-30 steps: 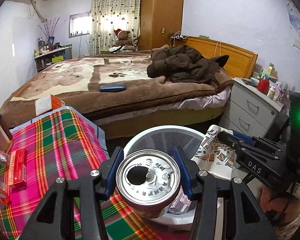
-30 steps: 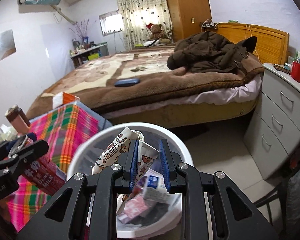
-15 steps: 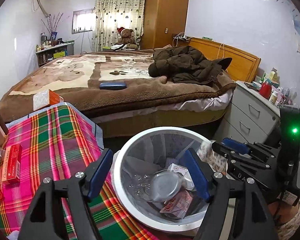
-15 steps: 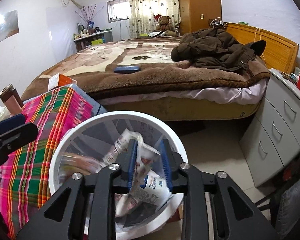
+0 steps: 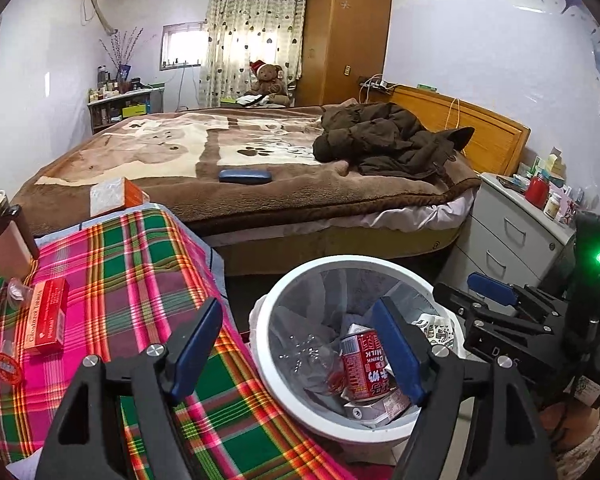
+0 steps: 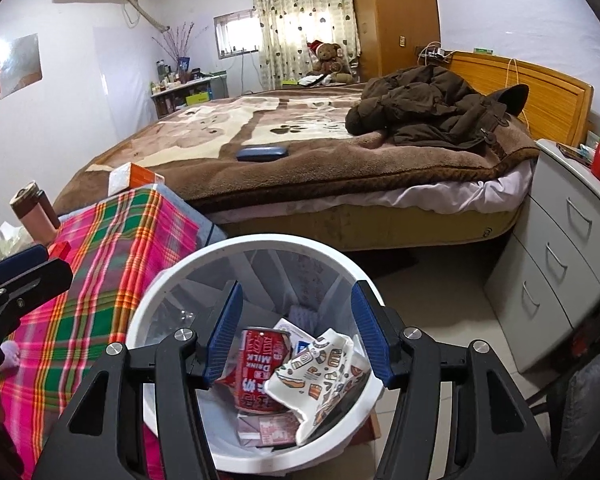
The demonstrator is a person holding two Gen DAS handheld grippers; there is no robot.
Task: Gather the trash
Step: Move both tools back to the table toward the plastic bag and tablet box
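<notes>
A white trash bin (image 5: 272, 304) (image 6: 168, 280) stands on the floor beside the plaid-covered table. Inside lie a red milk drink can (image 5: 363, 364) (image 6: 260, 368), a patterned paper wrapper (image 6: 324, 376) and small cartons. My left gripper (image 5: 300, 352) is open and empty over the bin's left rim. My right gripper (image 6: 298, 336) is open and empty directly above the bin; it also shows in the left wrist view (image 5: 496, 300) at the right.
The plaid table (image 5: 132, 264) holds a red tablet box (image 5: 46, 316), a brown tumbler (image 5: 4, 236) and an orange-white box (image 5: 114, 196). A bed (image 5: 240, 160) with a brown coat lies behind. A grey drawer unit (image 6: 560, 264) stands at the right.
My left gripper opened and the red can fell into the bin. My right gripper opened and the patterned wrapper dropped into the bin.
</notes>
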